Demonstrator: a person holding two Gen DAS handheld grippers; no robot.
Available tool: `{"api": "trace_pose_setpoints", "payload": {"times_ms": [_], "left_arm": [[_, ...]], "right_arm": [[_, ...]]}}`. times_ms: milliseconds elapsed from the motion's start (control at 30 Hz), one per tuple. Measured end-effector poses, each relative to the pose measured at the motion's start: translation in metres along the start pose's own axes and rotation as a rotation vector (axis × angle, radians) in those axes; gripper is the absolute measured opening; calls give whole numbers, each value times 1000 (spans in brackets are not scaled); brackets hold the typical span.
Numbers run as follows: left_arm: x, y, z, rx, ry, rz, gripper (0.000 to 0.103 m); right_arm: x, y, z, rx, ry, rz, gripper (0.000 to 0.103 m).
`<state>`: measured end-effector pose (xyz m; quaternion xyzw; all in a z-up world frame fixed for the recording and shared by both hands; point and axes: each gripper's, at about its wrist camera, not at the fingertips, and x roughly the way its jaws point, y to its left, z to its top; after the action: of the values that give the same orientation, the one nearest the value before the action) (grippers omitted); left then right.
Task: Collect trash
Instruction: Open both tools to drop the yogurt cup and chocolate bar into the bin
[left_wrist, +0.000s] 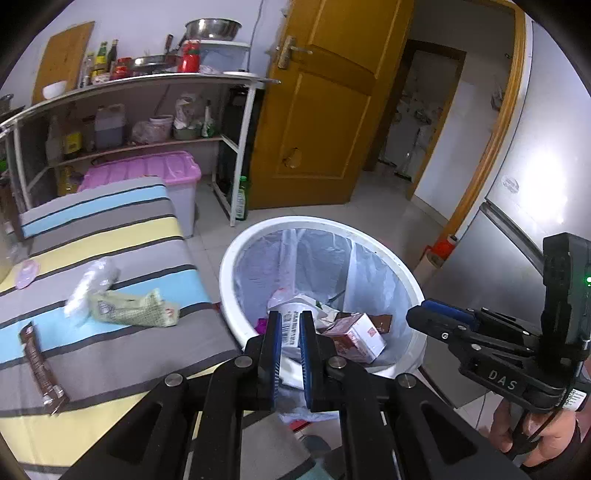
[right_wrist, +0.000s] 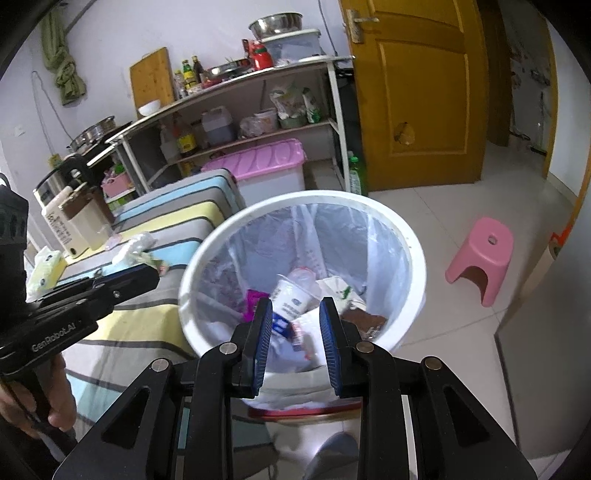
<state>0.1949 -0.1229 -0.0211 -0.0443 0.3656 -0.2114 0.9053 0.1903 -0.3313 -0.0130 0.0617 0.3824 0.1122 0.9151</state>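
Observation:
A white trash bin (left_wrist: 236, 258) lined with a clear bag stands beside the striped table (left_wrist: 110, 236); it also shows in the right wrist view (right_wrist: 417, 258). In it lie a yogurt cup (right_wrist: 291, 295), a brown carton (left_wrist: 354, 336) and wrappers. My left gripper (left_wrist: 290, 325) is shut on a white barcoded package (left_wrist: 290, 330) over the bin's near rim. My right gripper (right_wrist: 295, 317) is open and empty above the bin. On the table lie a green printed wrapper (left_wrist: 133, 308), a crumpled clear plastic bag (left_wrist: 92, 284) and a brown wrapper (left_wrist: 38, 365).
A pink-lidded storage box (left_wrist: 155, 170) and a shelf rack (left_wrist: 147, 110) with bottles stand behind the table. A yellow door (left_wrist: 317, 110) is at the back. A pink stool (right_wrist: 484, 258) stands right of the bin. A grey fridge (left_wrist: 517, 221) is at the right.

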Motion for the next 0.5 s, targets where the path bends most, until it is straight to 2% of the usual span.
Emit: {"api": "trace_pose_setpoints", "payload": {"times_ms": [367, 500], "left_arm": [[-49, 18, -15, -26, -57, 80, 9], [-61, 25, -21, -41, -64, 108, 9]], "right_arm": [[-15, 40, -7, -65, -17, 69, 28], [-18, 52, -10, -82, -21, 91, 31]]}}
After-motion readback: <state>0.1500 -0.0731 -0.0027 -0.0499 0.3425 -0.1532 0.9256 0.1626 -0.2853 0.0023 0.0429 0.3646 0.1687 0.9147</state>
